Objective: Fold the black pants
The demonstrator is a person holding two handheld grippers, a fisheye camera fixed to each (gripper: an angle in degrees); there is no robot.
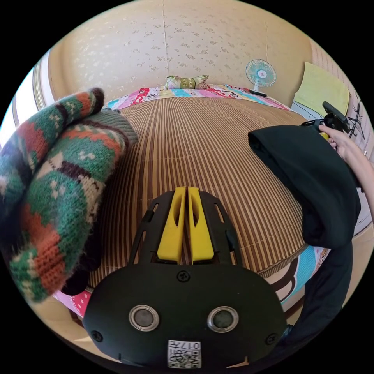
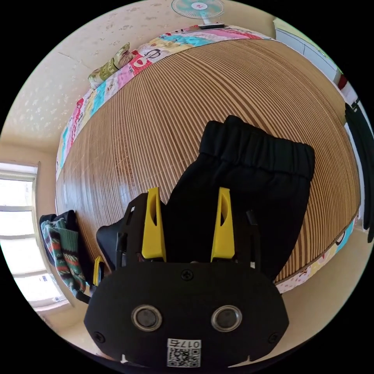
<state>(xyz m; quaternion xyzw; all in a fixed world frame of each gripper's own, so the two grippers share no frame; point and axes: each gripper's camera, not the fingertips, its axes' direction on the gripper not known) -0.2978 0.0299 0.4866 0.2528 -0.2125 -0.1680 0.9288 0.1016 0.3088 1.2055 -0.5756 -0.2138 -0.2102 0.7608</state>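
Pants: the black pants [image 2: 249,183] lie folded on the striped bamboo mat [image 2: 163,109], near its right edge, with the gathered elastic waistband toward the far side. In the left gripper view the same black pants [image 1: 311,183] appear at the right, draped over the near right edge of the bamboo mat [image 1: 194,148].

Right gripper [image 2: 188,194]: yellow jaws stand wide apart above the near part of the pants. No cloth is pinched between them. In the left gripper view the right gripper [image 1: 331,119] sits at the far right, held by a hand [image 1: 343,142], just beyond the pants.

Left gripper [image 1: 186,194]: yellow jaws are closed together, tip against tip, with nothing between them. The mat lies under the jaws.

Other items: a knitted sweater [image 1: 54,187] in green, orange and white is piled at the near left of the mat. A small patterned pillow [image 1: 186,82] rests at the far edge on a colourful patchwork sheet [image 1: 233,92]. A small fan [image 1: 260,74] stands at the far right by the wall. In the right gripper view a window [image 2: 19,218] is at the left.
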